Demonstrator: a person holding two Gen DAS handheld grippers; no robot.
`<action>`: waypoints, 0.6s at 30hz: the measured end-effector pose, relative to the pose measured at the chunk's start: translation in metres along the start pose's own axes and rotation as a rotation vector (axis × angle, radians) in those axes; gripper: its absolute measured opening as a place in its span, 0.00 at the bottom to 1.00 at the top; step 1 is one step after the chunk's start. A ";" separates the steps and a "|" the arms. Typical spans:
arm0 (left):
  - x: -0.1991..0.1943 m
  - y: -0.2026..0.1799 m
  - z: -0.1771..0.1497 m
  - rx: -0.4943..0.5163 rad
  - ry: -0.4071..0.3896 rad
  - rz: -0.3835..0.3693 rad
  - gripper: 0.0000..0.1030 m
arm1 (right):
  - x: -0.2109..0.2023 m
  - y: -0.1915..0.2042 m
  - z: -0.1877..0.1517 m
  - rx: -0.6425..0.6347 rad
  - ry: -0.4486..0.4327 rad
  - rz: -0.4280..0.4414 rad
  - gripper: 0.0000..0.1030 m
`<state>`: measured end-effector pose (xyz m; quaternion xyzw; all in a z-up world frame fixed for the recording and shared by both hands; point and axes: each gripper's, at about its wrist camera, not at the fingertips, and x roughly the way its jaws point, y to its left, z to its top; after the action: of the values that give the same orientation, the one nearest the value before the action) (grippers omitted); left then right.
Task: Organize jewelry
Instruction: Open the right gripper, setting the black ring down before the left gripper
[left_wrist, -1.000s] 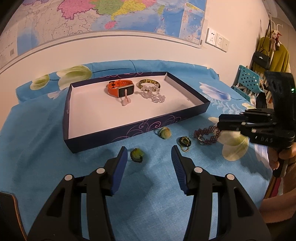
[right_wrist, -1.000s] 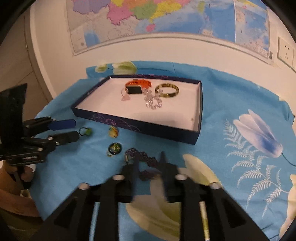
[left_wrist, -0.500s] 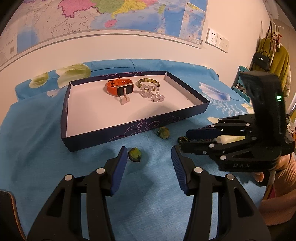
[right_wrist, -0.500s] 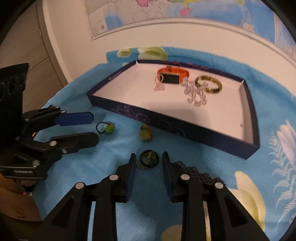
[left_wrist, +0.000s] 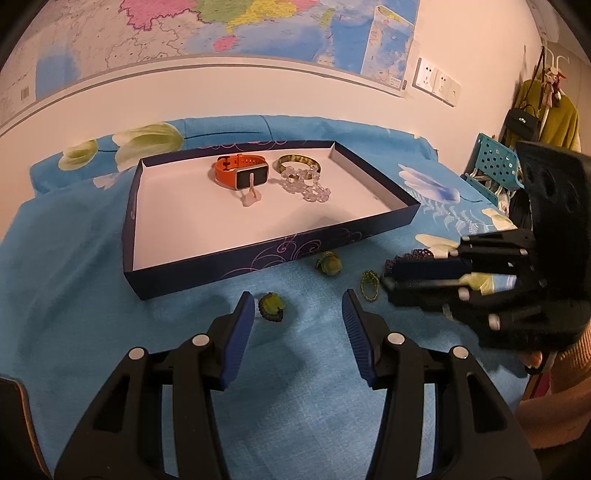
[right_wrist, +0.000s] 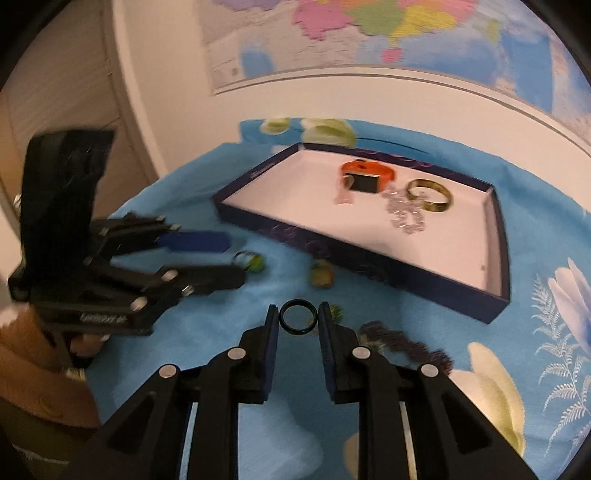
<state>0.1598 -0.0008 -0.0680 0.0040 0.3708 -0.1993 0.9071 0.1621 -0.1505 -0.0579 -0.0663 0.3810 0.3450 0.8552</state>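
The right gripper (right_wrist: 298, 322), closing across the small, stiff, light dark ring (right_wrist: 297, 321) near the tray's (right_wrist: 384, 269) front edge, risks slippage; the left gripper (left_wrist: 298, 318) gapes empty.

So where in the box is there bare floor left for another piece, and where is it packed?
The box is bare across its near half and left side, up to the front wall. The far middle is crowded: orange watch, bangle and clear bead strand cluster together. On the cloth in front, small rings dot the passage.
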 end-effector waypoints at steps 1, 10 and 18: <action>0.000 0.000 0.000 0.001 0.000 0.002 0.47 | 0.001 0.003 -0.002 -0.011 0.008 0.008 0.19; -0.005 -0.016 -0.004 0.046 0.008 -0.031 0.47 | -0.020 -0.025 -0.012 0.078 -0.029 -0.076 0.43; 0.005 -0.053 -0.012 0.158 0.064 -0.140 0.47 | -0.016 -0.063 -0.023 0.169 0.016 -0.189 0.47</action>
<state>0.1355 -0.0498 -0.0727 0.0561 0.3821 -0.2909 0.8754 0.1814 -0.2150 -0.0724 -0.0324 0.4077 0.2288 0.8834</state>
